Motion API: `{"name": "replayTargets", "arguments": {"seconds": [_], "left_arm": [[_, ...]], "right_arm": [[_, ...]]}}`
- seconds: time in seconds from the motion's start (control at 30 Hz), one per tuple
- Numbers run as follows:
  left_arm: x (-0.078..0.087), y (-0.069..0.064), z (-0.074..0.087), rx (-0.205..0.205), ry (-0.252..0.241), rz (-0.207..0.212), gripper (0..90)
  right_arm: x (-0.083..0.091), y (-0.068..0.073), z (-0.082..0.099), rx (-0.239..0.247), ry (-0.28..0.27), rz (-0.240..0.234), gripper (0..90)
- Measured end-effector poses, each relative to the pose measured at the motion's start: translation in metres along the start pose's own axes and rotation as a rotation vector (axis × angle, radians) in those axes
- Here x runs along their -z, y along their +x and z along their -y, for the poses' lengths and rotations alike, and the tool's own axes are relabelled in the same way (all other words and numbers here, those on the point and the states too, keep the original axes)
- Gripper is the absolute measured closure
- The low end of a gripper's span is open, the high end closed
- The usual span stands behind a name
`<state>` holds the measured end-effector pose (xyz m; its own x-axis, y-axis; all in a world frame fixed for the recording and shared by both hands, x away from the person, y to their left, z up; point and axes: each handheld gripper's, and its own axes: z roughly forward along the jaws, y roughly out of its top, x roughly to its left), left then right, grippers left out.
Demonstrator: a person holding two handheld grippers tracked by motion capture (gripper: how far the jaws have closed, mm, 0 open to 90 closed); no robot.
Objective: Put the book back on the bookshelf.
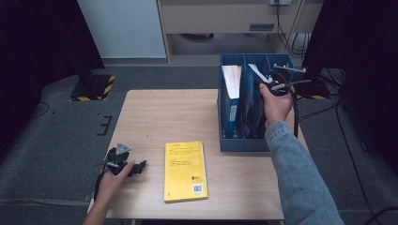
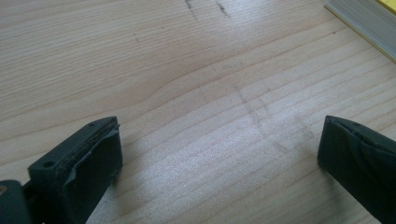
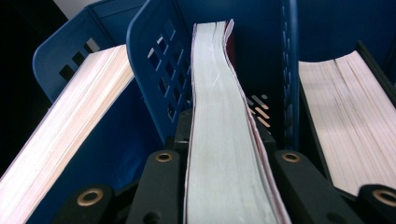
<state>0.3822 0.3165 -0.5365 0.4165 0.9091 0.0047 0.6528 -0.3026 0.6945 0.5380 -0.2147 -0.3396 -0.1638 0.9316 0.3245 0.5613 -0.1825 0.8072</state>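
From the high view, the right gripper (image 1: pixel 277 86) holds a book (image 1: pixel 256 96) in the middle slot of the blue file box (image 1: pixel 244 143), while the left gripper (image 1: pixel 123 164) rests on the table (image 1: pixel 155 108) beside a yellow book (image 1: pixel 185 170). Left gripper view: jaws wide apart over bare wood, nothing between them. Right gripper view: jaws clamped on the book's page edge (image 3: pixel 224 140) (neighbours fill both side slots). Filing looks under way; next, probably, lower it fully and release.
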Motion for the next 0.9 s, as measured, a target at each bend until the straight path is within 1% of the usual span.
{"name": "replayTargets", "arguments": {"seconds": [0.3,0.4,0.6,0.73,0.83,0.9], "left_arm": [[0.0,0.0,0.0,0.0,0.0,0.0,0.0],[0.0,0.0,0.0,0.0,0.0,0.001,0.0],[0.0,0.0,0.0,0.0,-0.001,0.0,0.0],[0.0,-0.001,0.0,0.0,-0.001,0.0,0.0],[0.0,-0.001,0.0,0.004,-0.004,0.0,0.0],[0.0,-0.001,0.0,0.003,-0.004,0.0,0.0]], "right_arm": [[0.001,-0.002,0.003,0.01,-0.005,-0.005,72.0],[0.003,-0.001,0.004,0.031,0.005,-0.003,71.8],[0.008,0.004,0.006,0.053,0.037,0.004,71.7],[0.01,0.009,0.008,0.086,0.059,0.009,71.5],[0.012,0.011,0.011,0.094,0.06,0.003,71.3],[0.015,0.011,0.016,0.096,0.056,-0.007,71.3]]}}
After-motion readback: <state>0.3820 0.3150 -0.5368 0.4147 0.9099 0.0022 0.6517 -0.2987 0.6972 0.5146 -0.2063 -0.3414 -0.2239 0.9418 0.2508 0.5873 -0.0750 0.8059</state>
